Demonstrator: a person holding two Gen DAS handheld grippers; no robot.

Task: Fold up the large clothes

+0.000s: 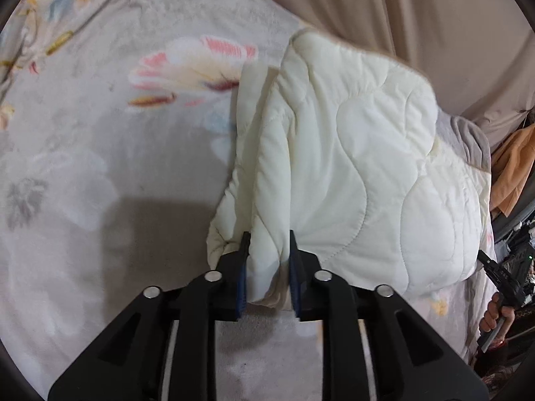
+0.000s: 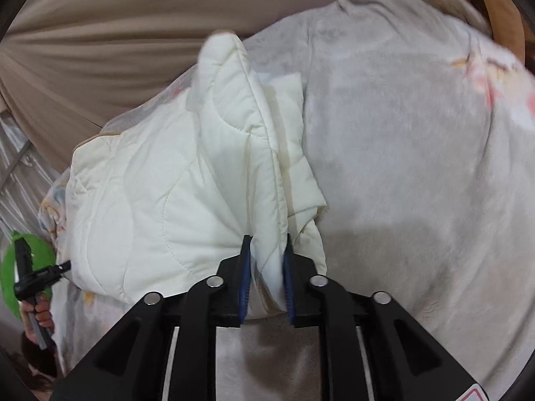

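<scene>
A cream quilted garment [image 1: 351, 167] hangs bunched between both grippers, lifted above a grey floral blanket [image 1: 100, 153]. My left gripper [image 1: 268, 239] is shut on a thick fold of its near edge. In the right wrist view the same garment [image 2: 160, 200] spreads to the left, and my right gripper [image 2: 266, 240] is shut on another fold of its edge. A flat cream panel [image 2: 291, 117] of the garment sticks out behind the fold. The right gripper also shows in the left wrist view [image 1: 498, 272], at the far right, and the left gripper shows in the right wrist view [image 2: 36, 274], at the far left.
The floral blanket [image 2: 418, 167] covers the surface under the garment. A beige curtain [image 1: 418, 10] hangs behind. An orange cloth [image 1: 515, 167] is at the right edge. A green round object [image 2: 20, 274] lies at the left edge behind the hand.
</scene>
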